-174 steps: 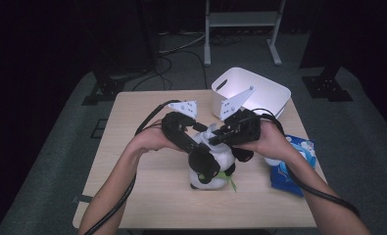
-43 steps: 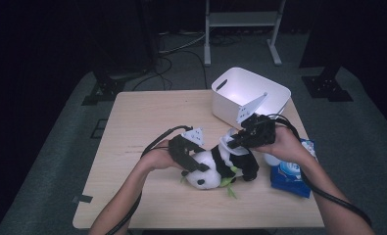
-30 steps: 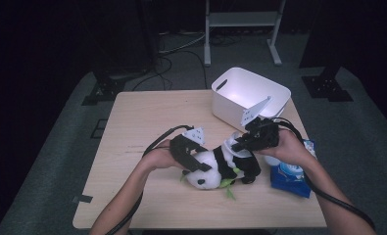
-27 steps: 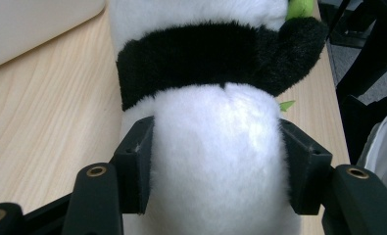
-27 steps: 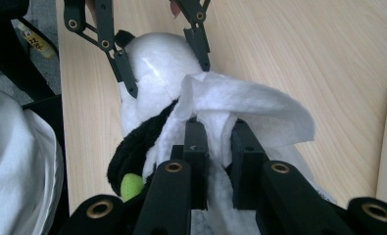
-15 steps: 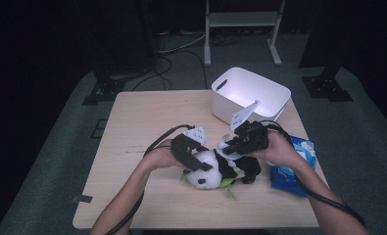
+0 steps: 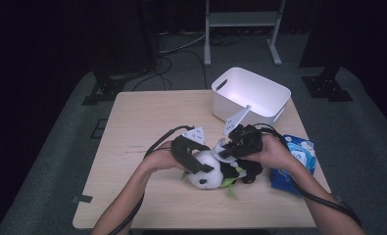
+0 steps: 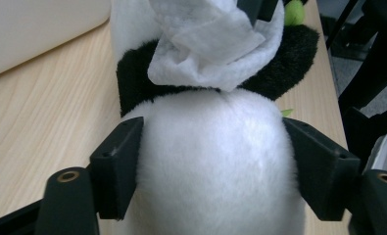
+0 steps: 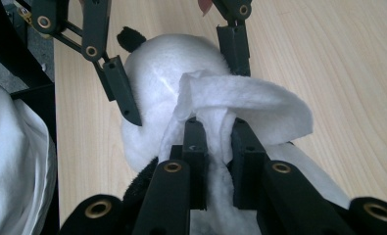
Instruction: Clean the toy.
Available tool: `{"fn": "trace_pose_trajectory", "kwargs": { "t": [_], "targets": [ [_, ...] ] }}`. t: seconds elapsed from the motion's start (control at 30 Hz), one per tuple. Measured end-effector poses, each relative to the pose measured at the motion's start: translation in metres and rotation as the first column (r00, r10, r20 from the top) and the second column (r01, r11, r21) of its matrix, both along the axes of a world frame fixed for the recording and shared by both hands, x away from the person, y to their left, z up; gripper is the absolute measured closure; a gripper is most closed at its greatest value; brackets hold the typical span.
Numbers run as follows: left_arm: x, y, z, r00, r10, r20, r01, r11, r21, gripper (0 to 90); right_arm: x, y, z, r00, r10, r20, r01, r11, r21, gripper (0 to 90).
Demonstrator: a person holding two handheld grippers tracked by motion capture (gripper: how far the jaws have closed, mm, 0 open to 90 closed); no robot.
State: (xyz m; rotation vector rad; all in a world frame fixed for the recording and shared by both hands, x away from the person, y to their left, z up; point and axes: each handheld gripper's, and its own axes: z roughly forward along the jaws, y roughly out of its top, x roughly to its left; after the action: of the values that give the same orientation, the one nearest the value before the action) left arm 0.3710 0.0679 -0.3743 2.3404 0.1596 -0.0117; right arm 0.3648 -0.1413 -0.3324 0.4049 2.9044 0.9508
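A black-and-white panda plush [image 7: 206, 175] lies on the wooden table [image 7: 142, 122]. My left gripper [image 7: 199, 164] straddles its white head [image 8: 215, 161]. The jaws have just been opening, and both pads [image 8: 120, 166] still rest against the fur. My right gripper [image 7: 226, 149] is shut on a folded white wipe [image 9: 259, 105] and holds it on the panda's black shoulder band [image 8: 279, 68], just behind the head. In the right gripper view its own jaws [image 9: 219, 129] pinch the wipe, with the left gripper [image 9: 179, 73] flanking the head beyond.
A white plastic tub [image 7: 279, 90] stands at the back right of the table. A blue pack of wipes [image 7: 296, 164] lies at the right edge under the right forearm. A green leaf piece [image 7: 229, 188] sticks out beneath the panda. Cables trail from both grippers.
The right gripper has moved left and slightly down with the wipe, from beside the panda onto its body. The left hand has stayed on the head.
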Motion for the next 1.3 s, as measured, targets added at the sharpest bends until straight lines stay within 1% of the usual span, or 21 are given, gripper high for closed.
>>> {"fn": "trace_pose_trajectory", "kwargs": {
  "t": [0.1,0.13,0.23,0.33,0.4,0.47,0.57,0.6,0.67,0.77,0.83,0.87,0.93,0.97,1.0,1.03,1.1,1.17,1.3],
  "targets": [
    [-0.002,0.002,0.0,1.0,0.005,0.001,-0.005,0.9999,-0.012,22.2,0.0,-0.001,-0.001,1.0,-0.005,-0.003,0.005,1.0,0.006,78.8],
    [-0.002,0.003,0.0,1.0,0.007,0.006,-0.007,0.9998,-0.018,21.1,0.0,-0.001,-0.001,1.0,-0.006,-0.003,0.006,1.0,0.005,78.8],
    [-0.003,0.007,-0.001,0.9998,0.02,0.002,-0.02,0.9991,-0.036,19.2,0.001,-0.001,-0.002,0.9999,-0.013,0.005,0.013,0.9999,-0.003,78.9],
    [-0.003,0.011,0.0,0.9998,0.021,0.006,-0.021,0.999,-0.04,18.2,0.002,-0.002,-0.003,0.9998,-0.017,0.004,0.017,0.9998,-0.003,78.9],
    [-0.005,0.015,-0.001,0.9995,0.031,0.01,-0.031,0.9982,-0.052,17.3,0.003,-0.002,-0.004,0.9998,-0.019,0.004,0.019,0.9998,-0.001,78.8],
    [-0.006,0.018,-0.002,0.9995,0.028,0.012,-0.027,0.9984,-0.05,16.6,0.004,-0.002,-0.005,0.9997,-0.023,0.004,0.023,0.9997,-0.008,78.8],
    [-0.006,0.021,-0.005,0.9992,0.038,0.011,-0.037,0.9978,-0.056,16.5,0.006,-0.003,-0.006,0.9996,-0.029,0.0,0.029,0.9996,-0.005,78.9],
    [-0.005,0.022,-0.007,0.9991,0.039,0.013,-0.039,0.9981,-0.048,15.0,0.006,-0.003,-0.007,0.9996,-0.028,-0.001,0.028,0.9996,-0.006,78.8],
    [-0.004,0.023,-0.009,0.9991,0.042,0.012,-0.041,0.9981,-0.046,14.6,0.007,-0.003,-0.007,0.9995,-0.032,0.002,0.032,0.9994,-0.012,78.8],
    [-0.002,0.025,-0.016,0.9982,0.058,-0.016,-0.059,0.9968,-0.054,11.6,0.007,-0.005,-0.009,0.9993,-0.038,-0.004,0.038,0.9993,-0.005,78.9],
    [0.001,0.027,-0.02,0.9982,0.054,-0.027,-0.055,0.9964,-0.064,10.7,0.007,-0.006,-0.01,0.9991,-0.041,-0.01,0.041,0.9992,-0.001,78.9],
    [0.001,0.027,-0.021,0.9981,0.052,-0.032,-0.054,0.9966,-0.062,9.9,0.007,-0.007,-0.01,0.9991,-0.042,-0.012,0.042,0.9991,0.002,78.9],
    [0.0,0.026,-0.024,0.9985,0.047,-0.027,-0.049,0.9969,-0.062,8.3,0.008,-0.007,-0.011,0.999,-0.041,-0.016,0.041,0.9992,0.004,78.9],
    [-0.001,0.025,-0.026,0.9991,0.038,-0.016,-0.039,0.9973,-0.063,6.5,0.008,-0.007,-0.011,0.999,-0.042,-0.018,0.042,0.9991,0.004,78.9],
    [-0.003,0.024,-0.028,0.9994,0.033,-0.007,-0.033,0.9977,-0.059,4.0,0.008,-0.008,-0.012,0.9989,-0.043,-0.018,0.043,0.9991,0.005,78.9],
    [-0.003,0.023,-0.03,0.9997,0.024,0.01,-0.024,0.9988,-0.043,2.7,0.008,-0.008,-0.012,0.9989,-0.043,-0.018,0.043,0.999,0.005,78.9],
    [-0.003,0.022,-0.035,0.9993,0.034,0.016,-0.034,0.9986,-0.04,2.5,0.009,-0.008,-0.012,0.9989,-0.043,-0.017,0.043,0.9991,0.006,78.9],
    [-0.002,0.022,-0.039,0.9992,0.04,-0.001,-0.04,0.9975,-0.059,2.1,0.009,-0.007,-0.013,0.9987,-0.047,-0.019,0.047,0.9989,0.006,78.9],
    [0.0,0.024,-0.044,0.9994,0.033,-0.013,-0.034,0.9947,-0.097,1.7,0.007,-0.007,-0.012,0.999,-0.043,-0.012,0.043,0.9991,0.001,78.9]
  ]
}}
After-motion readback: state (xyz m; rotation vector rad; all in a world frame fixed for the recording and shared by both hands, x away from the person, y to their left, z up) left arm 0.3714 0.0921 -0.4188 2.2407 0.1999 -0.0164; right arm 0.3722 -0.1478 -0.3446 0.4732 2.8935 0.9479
